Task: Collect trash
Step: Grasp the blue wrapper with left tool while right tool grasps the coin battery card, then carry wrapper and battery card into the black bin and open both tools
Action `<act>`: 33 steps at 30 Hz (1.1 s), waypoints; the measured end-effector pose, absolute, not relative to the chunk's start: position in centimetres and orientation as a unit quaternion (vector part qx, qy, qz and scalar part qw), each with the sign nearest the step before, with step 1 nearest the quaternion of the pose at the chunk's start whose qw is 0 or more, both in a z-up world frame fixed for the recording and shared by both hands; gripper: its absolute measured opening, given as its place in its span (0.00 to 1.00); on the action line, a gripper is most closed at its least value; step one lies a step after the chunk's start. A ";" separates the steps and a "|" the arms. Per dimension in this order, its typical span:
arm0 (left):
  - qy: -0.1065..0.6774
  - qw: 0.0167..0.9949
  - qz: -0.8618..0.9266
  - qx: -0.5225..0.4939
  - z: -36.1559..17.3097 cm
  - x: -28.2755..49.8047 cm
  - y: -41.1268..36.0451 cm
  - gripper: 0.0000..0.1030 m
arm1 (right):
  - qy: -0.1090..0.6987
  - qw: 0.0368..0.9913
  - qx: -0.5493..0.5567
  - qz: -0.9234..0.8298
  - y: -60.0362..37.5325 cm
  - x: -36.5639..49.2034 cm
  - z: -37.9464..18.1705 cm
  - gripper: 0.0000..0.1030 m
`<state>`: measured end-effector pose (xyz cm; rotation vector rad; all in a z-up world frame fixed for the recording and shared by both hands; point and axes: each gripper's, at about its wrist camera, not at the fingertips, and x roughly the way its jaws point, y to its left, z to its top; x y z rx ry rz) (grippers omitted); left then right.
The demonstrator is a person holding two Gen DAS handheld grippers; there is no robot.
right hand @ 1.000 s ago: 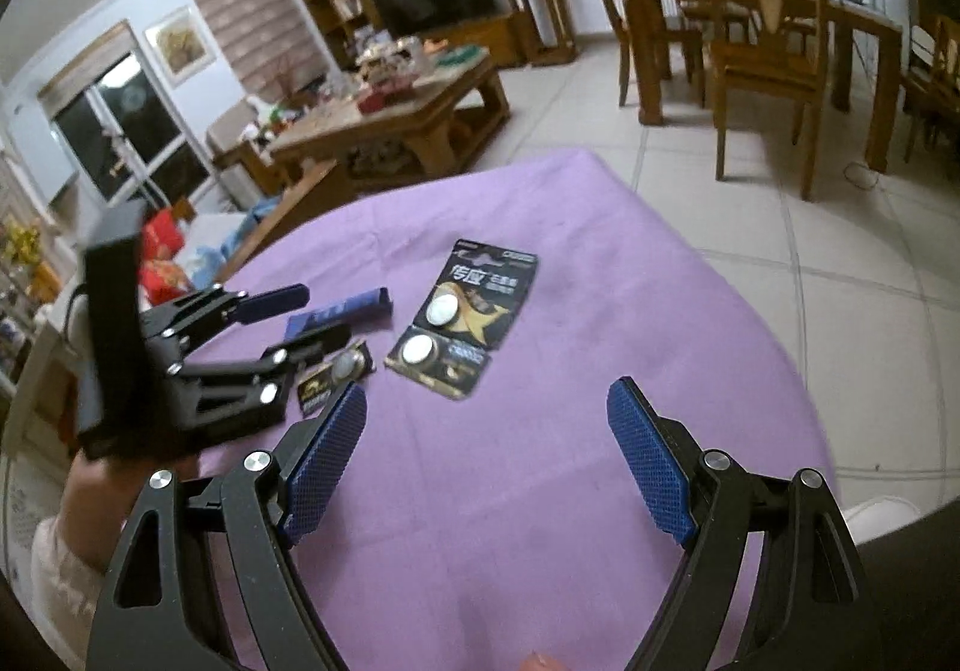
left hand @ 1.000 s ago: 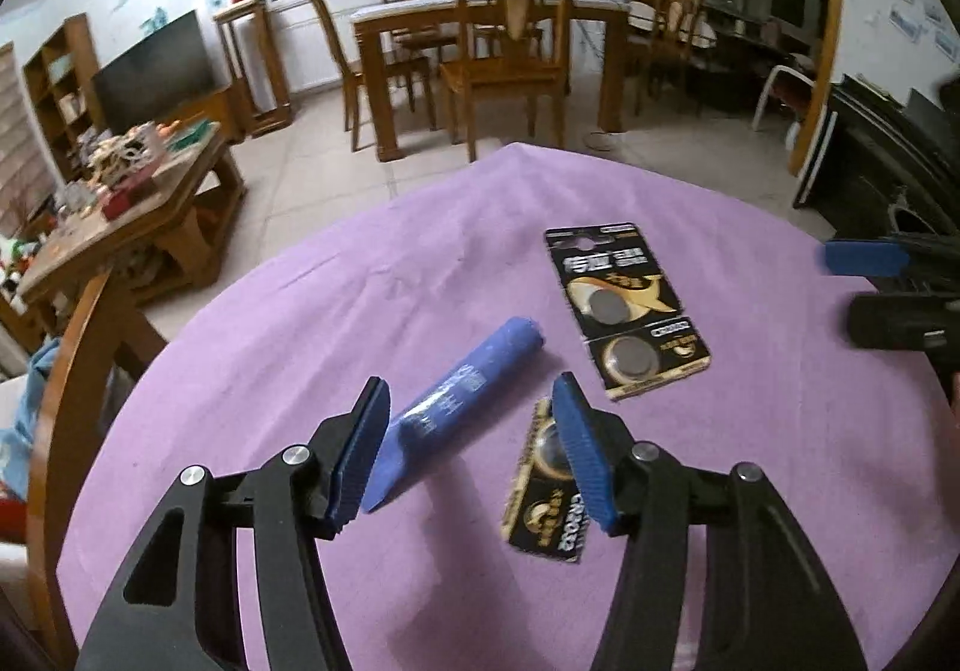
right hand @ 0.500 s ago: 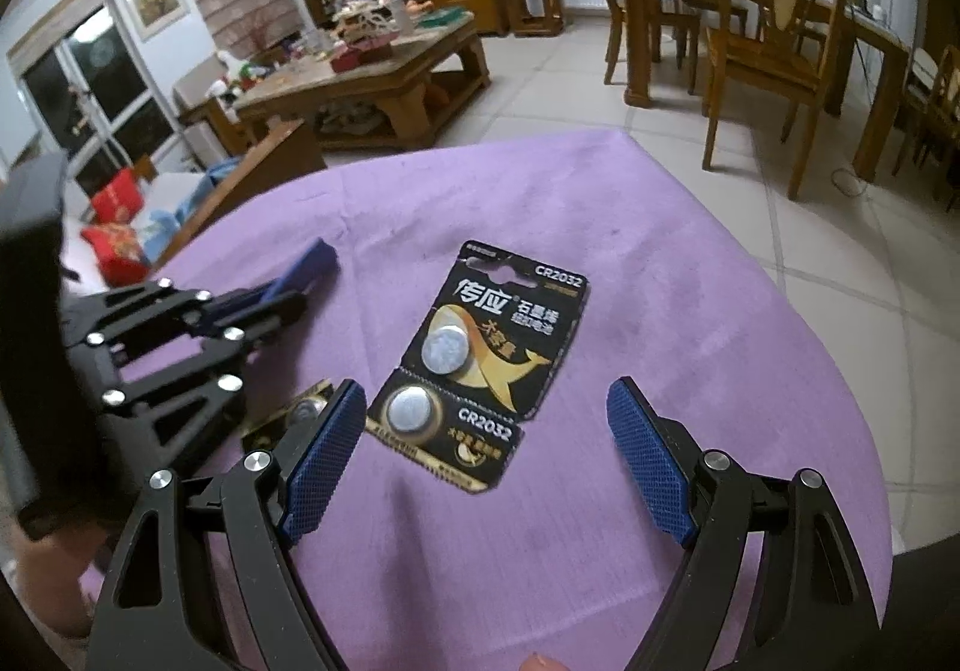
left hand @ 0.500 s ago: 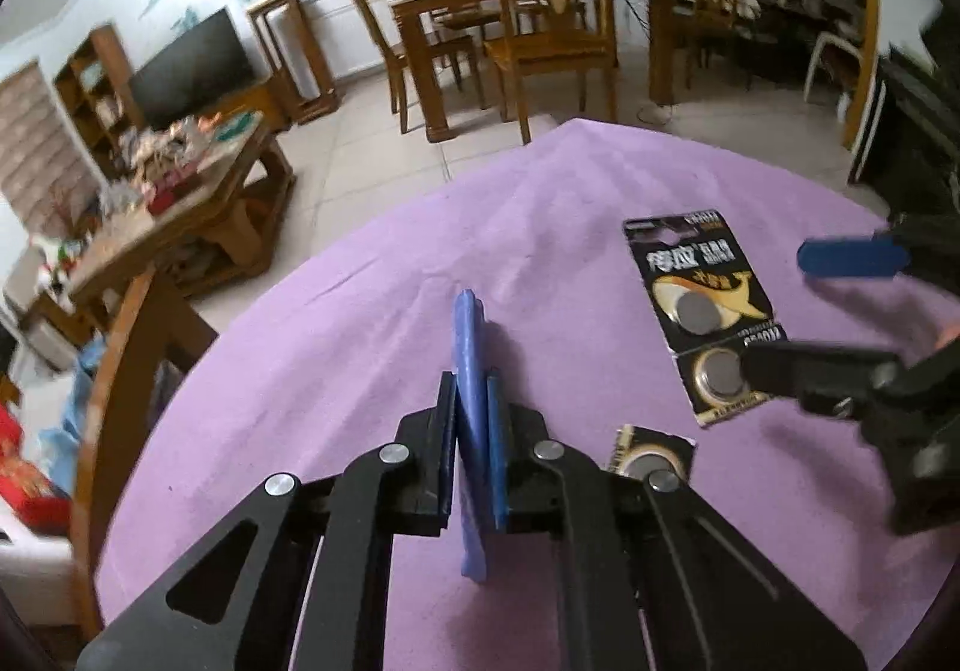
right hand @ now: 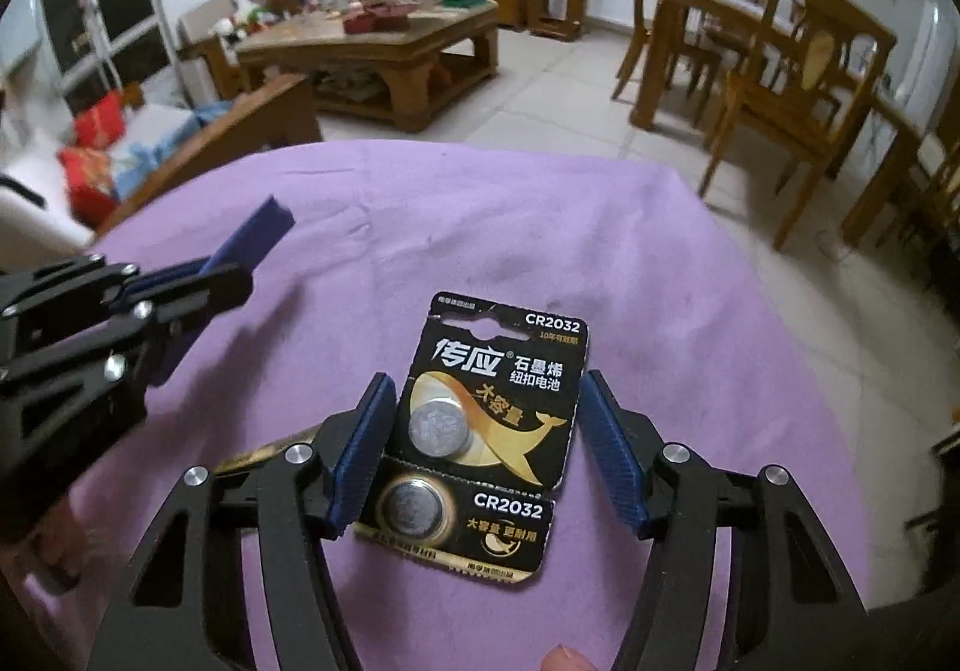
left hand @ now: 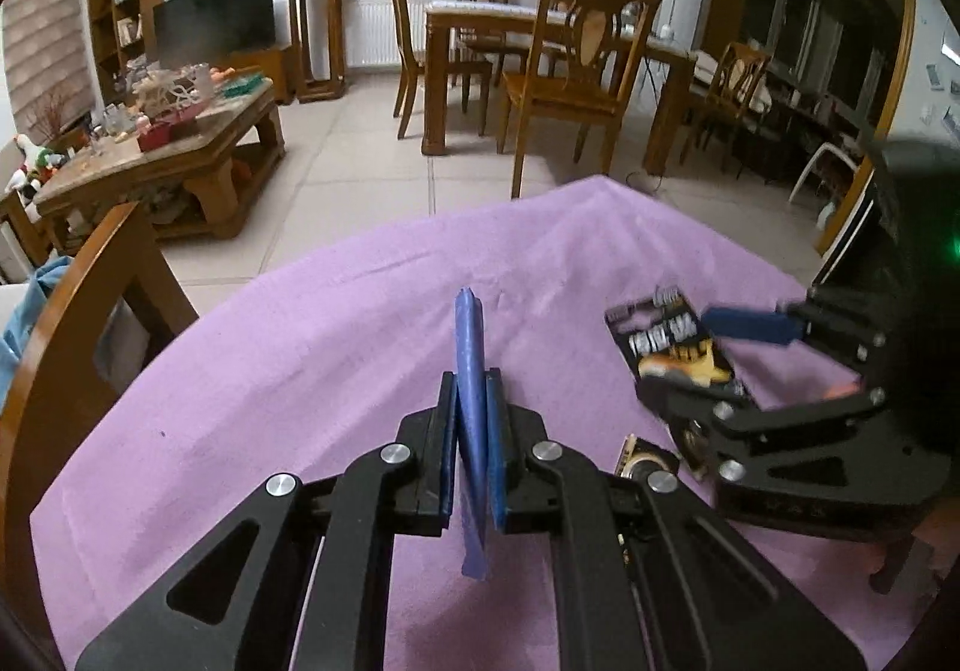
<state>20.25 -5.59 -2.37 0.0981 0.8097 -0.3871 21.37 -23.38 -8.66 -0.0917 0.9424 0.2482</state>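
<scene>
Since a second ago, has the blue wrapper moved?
Yes. The blue wrapper lay flat beside the small battery card; now it stands edge-up, clamped in the left gripper.

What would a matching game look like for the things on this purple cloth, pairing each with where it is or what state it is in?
Things:
1. blue wrapper
2. battery card
3. small gold pack
4. purple cloth

Places or states:
A. spread over the table
B. pinched on edge in the left tool
C. lying flat between the pads of the right tool, whose jaws are closing
D. lying on the cloth between the two tools, held by neither

Pairs: 1-B, 2-C, 3-D, 4-A
</scene>
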 end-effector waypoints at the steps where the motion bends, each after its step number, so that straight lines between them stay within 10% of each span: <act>1: 0.387 0.902 -0.187 0.043 -2.2 20.4 -5.4 0.09 | 0.448 0.885 -0.029 0.127 -23.9 21.2 -8.4 0.37; 2: 0.382 0.904 -0.190 0.037 -2.0 20.5 -5.2 0.09 | 0.444 0.887 -0.015 0.124 -24.8 20.8 -8.1 0.05; 6: 0.374 0.907 -0.194 0.024 -1.9 20.6 -5.1 0.09 | 0.426 0.895 -0.003 0.129 -27.0 19.9 -5.8 0.04; 8: 0.384 0.901 -0.201 0.014 -2.2 20.8 -5.3 0.09 | 0.431 0.892 0.014 0.140 -27.6 19.4 -5.4 0.19; 9: 0.386 0.900 -0.202 0.014 -2.3 21.1 -5.3 0.09 | 0.438 0.886 0.027 0.150 -27.8 19.5 -5.4 0.56; 11: 0.387 0.901 -0.195 0.023 -2.5 21.0 -5.4 0.09 | 0.440 0.881 0.042 0.168 -27.5 19.3 -5.3 0.83; 33: 0.373 0.911 -0.178 -0.008 -1.8 21.1 -2.3 0.09 | 0.452 0.858 -0.119 0.213 -21.6 17.2 -7.2 0.75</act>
